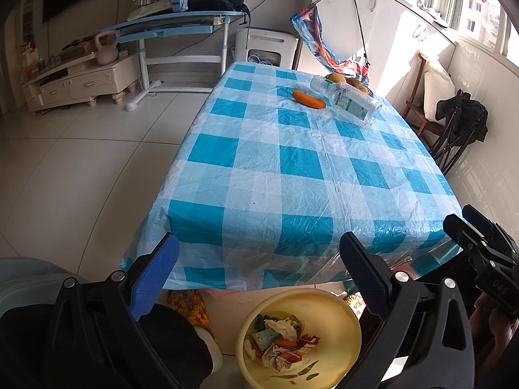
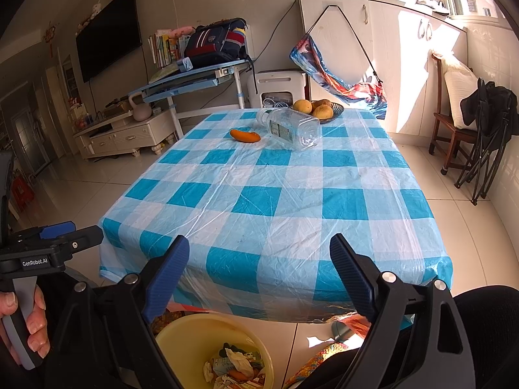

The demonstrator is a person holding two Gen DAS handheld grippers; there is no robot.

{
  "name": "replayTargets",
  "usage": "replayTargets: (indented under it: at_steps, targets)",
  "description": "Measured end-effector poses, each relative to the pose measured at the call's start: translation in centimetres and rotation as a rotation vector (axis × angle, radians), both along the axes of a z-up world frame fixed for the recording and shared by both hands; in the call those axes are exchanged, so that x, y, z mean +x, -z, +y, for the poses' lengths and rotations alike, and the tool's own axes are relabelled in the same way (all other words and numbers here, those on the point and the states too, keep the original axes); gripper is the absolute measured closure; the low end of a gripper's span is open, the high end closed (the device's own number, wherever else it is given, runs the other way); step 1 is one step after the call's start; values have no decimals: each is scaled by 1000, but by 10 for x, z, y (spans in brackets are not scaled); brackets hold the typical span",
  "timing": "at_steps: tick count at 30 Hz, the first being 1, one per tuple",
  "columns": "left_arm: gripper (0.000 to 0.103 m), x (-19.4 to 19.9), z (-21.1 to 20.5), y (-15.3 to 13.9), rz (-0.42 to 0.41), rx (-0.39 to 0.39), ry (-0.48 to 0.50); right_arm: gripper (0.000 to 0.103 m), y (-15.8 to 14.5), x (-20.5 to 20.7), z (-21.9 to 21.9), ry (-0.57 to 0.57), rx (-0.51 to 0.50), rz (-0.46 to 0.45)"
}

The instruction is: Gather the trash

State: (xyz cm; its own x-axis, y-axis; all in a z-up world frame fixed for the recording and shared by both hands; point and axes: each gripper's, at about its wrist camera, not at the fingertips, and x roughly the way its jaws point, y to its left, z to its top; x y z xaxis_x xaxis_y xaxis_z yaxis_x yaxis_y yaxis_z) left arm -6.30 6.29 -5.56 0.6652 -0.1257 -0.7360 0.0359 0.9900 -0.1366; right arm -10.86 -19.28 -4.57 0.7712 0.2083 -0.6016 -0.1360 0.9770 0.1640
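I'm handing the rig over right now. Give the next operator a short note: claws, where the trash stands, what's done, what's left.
Left claw: open, empty, held short of the table's near edge.
Right claw: open, empty, likewise.
Yellow bin on the floor below the near edge, already holding crumpled wrappers and a small carton.
On the checked tablecloth, far end: an empty clear bottle lying on its side, an orange carrot-like piece beside it, and a fruit bowl behind.
Left: likely the bottle, perhaps the orange piece. Leave the fruit bowl.
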Motion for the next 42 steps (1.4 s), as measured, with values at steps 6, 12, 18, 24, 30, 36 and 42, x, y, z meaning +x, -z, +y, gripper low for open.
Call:
replayTargets:
  at_steps: [6,12,18,24,30,36,42]
  targets:
    - [7,0,0,0,1,1,1,18,0,0,0,0,0,-1]
    - [7,0,1,1,1,1,0,18,-1,0,0,1,0,-1]
    - [7,0,0,0,3,2,0,18,-3,1,-2,2,0,-3]
    - [7,0,1,1,3,3,0,18,-2,1,-1,1,-1,-2]
    - [7,0,1,1,4,4,0,18,-1,1,-1,2,0,-3]
    - [7,0,0,0,4,4,0,18,-3,3,-3,5,1,-4]
    - [7,1,0,0,5,5,1,18,-2,2,-3,6,0,-4]
